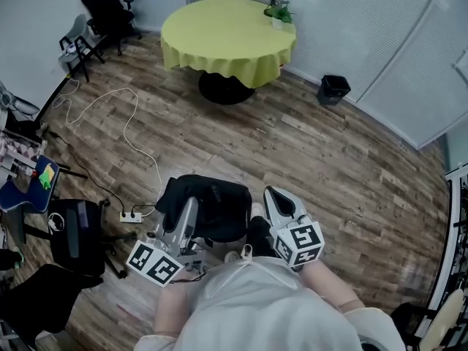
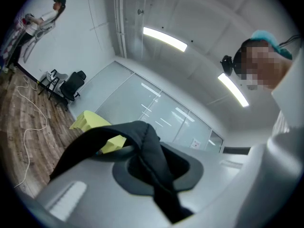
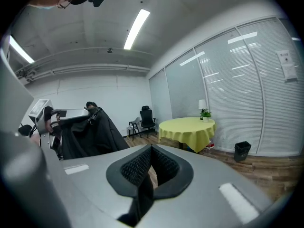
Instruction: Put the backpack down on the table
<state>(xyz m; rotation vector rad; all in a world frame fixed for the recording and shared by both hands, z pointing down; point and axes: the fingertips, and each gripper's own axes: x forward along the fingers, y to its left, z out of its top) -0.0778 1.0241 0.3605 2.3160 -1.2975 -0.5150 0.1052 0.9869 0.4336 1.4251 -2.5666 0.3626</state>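
The black backpack hangs in front of me above the wooden floor, held between both grippers. My left gripper is shut on a black strap that runs through its jaws. My right gripper is shut on a mesh-faced strap pinched low between its pads. In the right gripper view the backpack drapes at the left, under the left gripper. The round table with a yellow-green cloth stands well ahead, across open floor, and also shows as the table and the table.
A potted plant and a lamp stand on the table's far right edge. A black bin sits right of the table by the glass wall. Black office chairs are at the back left. A power strip with white cable and a dark chair lie at my left.
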